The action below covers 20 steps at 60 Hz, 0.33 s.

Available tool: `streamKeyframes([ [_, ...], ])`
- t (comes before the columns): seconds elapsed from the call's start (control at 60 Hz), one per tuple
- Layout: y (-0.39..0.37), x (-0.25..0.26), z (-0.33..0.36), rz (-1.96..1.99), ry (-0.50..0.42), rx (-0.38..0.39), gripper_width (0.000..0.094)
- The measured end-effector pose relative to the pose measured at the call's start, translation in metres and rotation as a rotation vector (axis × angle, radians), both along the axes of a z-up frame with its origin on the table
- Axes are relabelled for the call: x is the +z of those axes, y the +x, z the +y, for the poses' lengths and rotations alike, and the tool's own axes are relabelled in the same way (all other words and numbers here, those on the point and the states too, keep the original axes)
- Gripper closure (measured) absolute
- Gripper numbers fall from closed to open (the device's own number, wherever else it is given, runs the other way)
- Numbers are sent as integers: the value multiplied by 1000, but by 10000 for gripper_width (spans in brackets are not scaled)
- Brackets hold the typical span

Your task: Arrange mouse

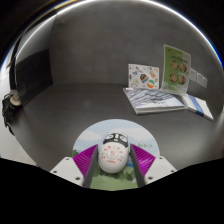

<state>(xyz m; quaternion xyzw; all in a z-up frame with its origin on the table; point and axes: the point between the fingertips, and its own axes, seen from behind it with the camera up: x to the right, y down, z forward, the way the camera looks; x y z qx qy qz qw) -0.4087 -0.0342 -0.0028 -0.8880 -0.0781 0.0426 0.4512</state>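
Note:
A white mouse [113,154] with a pink pattern and a black band at its far end sits between my two fingers. My gripper [113,150] is shut on it, and the magenta pads [85,158] press on both of its sides. Under and just beyond the mouse lies a round pale blue-and-green mouse mat [108,127] on the grey table. Whether the mouse rests on the mat or is lifted slightly off it is not clear.
Beyond the fingers to the right lie flat brochures [152,98] and a shiny packet [198,106], with two upright printed cards [177,65] behind them. A dark object [12,108] stands at the table's far left. A grey wall closes the back.

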Motion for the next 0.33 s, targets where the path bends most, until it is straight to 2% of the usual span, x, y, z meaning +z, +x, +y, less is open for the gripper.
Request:
streamKeyframes([
  [0.017, 0, 1, -3, 9, -8, 1, 199],
  [0.067, 1, 8, -11, 40, -3, 4, 117],
  [0.133, 10, 24, -25, 59, 25, 7, 98],
  [0.333, 65, 34, -75, 58, 12, 16, 106],
])
